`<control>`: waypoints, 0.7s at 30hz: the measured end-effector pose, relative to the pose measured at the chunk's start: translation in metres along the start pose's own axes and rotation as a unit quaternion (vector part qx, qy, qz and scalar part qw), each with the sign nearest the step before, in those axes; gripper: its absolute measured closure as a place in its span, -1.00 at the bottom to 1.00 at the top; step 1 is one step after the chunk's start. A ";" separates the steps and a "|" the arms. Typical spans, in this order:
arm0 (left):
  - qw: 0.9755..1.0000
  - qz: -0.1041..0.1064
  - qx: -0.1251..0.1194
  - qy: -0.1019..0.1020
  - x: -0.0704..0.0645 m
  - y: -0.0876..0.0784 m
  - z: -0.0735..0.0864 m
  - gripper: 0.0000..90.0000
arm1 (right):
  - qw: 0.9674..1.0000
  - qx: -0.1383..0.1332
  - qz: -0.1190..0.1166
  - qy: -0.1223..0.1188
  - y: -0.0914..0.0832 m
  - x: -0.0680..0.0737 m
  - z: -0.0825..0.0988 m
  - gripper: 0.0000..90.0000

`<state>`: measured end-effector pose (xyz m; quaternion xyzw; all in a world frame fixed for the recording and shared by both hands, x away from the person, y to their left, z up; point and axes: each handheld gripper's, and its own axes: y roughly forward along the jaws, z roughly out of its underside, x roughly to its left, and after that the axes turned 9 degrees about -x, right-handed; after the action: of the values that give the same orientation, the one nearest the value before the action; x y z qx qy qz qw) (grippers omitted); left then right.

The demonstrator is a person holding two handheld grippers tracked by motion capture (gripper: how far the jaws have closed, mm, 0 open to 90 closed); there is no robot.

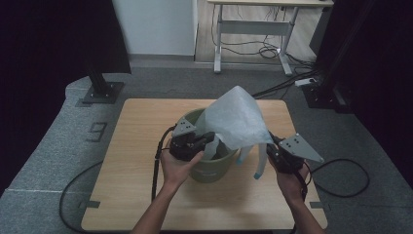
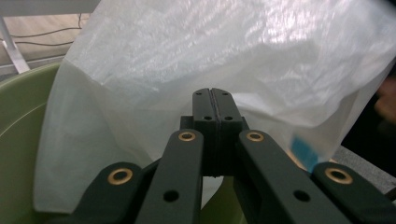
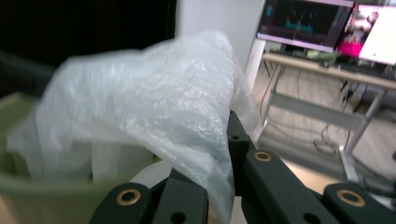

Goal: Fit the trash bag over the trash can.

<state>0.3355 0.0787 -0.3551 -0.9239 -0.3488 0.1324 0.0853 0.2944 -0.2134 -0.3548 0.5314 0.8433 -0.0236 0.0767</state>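
My left tool and right tool both clenched on white plastic bag, frame centre, over green bin.

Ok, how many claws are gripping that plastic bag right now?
2. The left claw is shut on the plastic bag at the green bin's near rim, and the right claw is shut on the bag's right edge, beside the bin.
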 end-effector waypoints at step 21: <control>0.999 0.023 -0.023 0.034 -0.025 -0.014 0.005 -0.45 | 0.996 0.059 -0.060 -0.036 0.050 0.041 -0.014 0.96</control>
<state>0.3075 0.0726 -0.3514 -0.9374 -0.3271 0.0945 0.0731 0.3208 -0.1529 -0.3448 0.4826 0.8674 -0.0965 0.0739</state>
